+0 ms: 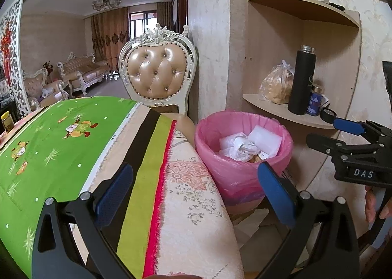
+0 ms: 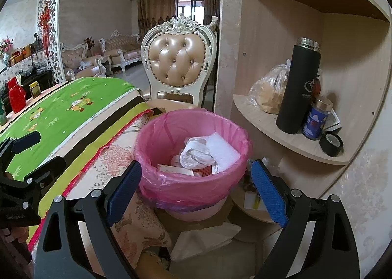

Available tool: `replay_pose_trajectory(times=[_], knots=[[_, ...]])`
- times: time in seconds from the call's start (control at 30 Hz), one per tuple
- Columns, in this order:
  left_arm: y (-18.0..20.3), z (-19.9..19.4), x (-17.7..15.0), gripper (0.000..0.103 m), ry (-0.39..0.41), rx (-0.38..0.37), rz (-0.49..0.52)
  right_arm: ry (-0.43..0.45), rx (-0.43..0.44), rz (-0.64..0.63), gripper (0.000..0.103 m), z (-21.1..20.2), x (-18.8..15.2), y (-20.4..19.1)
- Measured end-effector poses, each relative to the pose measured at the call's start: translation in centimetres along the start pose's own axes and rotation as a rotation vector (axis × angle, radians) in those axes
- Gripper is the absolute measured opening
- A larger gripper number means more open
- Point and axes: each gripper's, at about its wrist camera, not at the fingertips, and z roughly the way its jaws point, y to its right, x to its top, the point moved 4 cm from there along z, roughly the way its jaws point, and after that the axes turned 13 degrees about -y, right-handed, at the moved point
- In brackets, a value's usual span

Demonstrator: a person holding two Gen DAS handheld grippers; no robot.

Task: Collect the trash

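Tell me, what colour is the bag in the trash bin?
Pink bag. Best seen from the right wrist.

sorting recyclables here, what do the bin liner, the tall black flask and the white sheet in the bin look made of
Bin liner: thin pink plastic film, glossy, translucent, wrinkled over the rim. Tall black flask: matte black body, probably coated metal, with a shiny steel-looking cap. White sheet: likely soft foam or bubble packing, judging by its pebbly, dull surface.

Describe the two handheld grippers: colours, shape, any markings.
Both match. The left gripper and right gripper each have a black frame with triangular cut-outs, silver round bolts at the joints, and two flat blue textured pads. Seen from the left wrist view, the right gripper's body carries white letters "DAS". No cables show, and no sleeve is visible.
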Motion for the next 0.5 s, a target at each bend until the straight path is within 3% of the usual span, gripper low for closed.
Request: replay_pose_trajectory(times=[0.5], knots=[[1.4,0.7,-0.8,0.099,-0.025,-0.086,0.047,-0.007,-0.014,0.041,0.085,0.4,-0.1,1.2]])
